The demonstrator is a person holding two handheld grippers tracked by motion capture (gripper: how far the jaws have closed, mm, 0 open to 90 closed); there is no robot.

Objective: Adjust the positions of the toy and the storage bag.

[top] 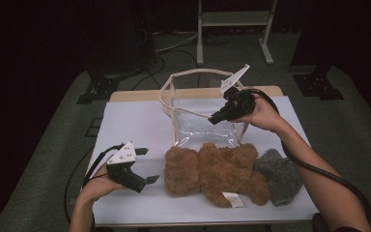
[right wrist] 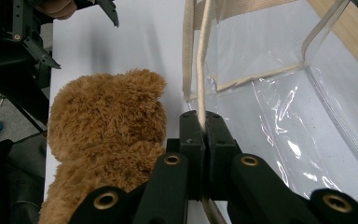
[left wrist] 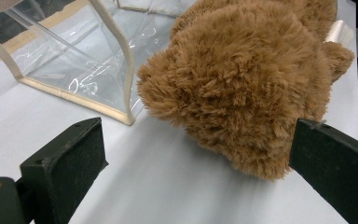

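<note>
Jaws of right gripper (top: 216, 118) pinched shut on cream rim strap (right wrist: 200, 70) of clear bag (top: 207, 126), holding bag mouth up at centre of high view. Jaws of left gripper (top: 147, 166) spread wide and empty, hovering at lower left of high view, just beside head of brown teddy bear (top: 215, 171); in left gripper view, bear head (left wrist: 242, 88) sits between the two jaws but untouched.

Bear lying flat on white-covered bench (top: 135, 125), lower centre of high view, directly in front of bag and touching or nearly touching its front edge; contact not resolvable. Grey knitted hat (top: 280, 175) against bear's right side. White label (top: 233, 199) visible at bear's lower edge.

Progress, as judged: bag opened and held, first stage done. Bear not yet gripped, not yet lifted, nothing inside bag. Remaining: close left jaws on bear, raise, lower into open mouth. Hat possibly to follow; cannot tell.
</note>
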